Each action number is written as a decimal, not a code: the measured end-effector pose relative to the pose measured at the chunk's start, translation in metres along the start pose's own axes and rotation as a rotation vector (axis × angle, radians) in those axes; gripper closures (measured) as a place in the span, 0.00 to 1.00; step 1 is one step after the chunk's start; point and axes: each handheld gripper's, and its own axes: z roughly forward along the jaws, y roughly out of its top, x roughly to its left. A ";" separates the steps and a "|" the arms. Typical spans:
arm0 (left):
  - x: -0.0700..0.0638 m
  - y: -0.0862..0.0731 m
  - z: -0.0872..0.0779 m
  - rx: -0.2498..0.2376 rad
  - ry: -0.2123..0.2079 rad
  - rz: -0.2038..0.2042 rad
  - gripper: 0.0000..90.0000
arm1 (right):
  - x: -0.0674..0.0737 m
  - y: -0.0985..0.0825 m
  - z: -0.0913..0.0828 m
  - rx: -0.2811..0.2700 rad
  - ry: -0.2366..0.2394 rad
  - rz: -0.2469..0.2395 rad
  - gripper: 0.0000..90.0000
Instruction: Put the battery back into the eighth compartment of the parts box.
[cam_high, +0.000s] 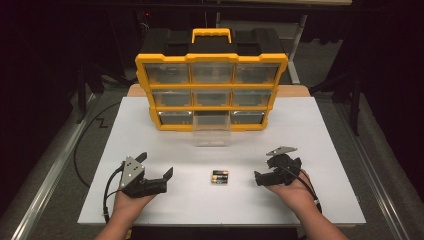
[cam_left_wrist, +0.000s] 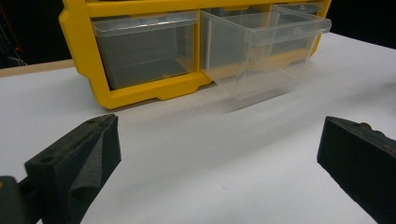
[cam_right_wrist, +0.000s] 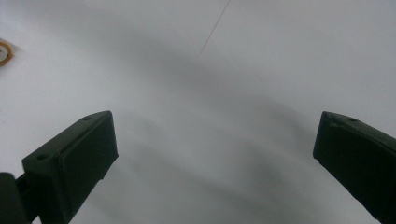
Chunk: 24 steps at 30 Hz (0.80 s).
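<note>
A yellow and black drawer cabinet (cam_high: 212, 60) stands at the back of the white table (cam_high: 320, 150). Its bottom middle clear drawer (cam_high: 212, 131) is pulled out and looks empty; the left gripper view shows this drawer (cam_left_wrist: 261, 51) ahead. A small pack of black and gold batteries (cam_high: 220, 177) lies near the front, between the two grippers. My left gripper (cam_high: 156, 165) rests on the table left of the batteries, open with nothing between its jaws (cam_left_wrist: 217, 158). To the right of the batteries my right gripper (cam_high: 264, 169) is open over bare table (cam_right_wrist: 215, 154).
The cabinet has several shut clear drawers and a yellow carry handle (cam_high: 211, 34) on top. A small orange-rimmed thing (cam_right_wrist: 3, 52) shows at the left edge of the right gripper view; I cannot tell what it is. Dark floor and cables surround the table.
</note>
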 end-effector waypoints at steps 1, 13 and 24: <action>0.000 0.000 0.000 0.001 -0.002 0.002 0.00 | 0.000 0.000 0.000 0.009 0.002 0.000 0.01; 0.000 0.000 0.001 0.002 -0.009 0.002 0.00 | -0.003 0.005 0.000 0.111 0.018 -0.018 0.01; -0.001 0.000 0.001 0.002 -0.011 0.002 0.00 | -0.007 0.018 -0.004 0.211 0.037 -0.050 0.01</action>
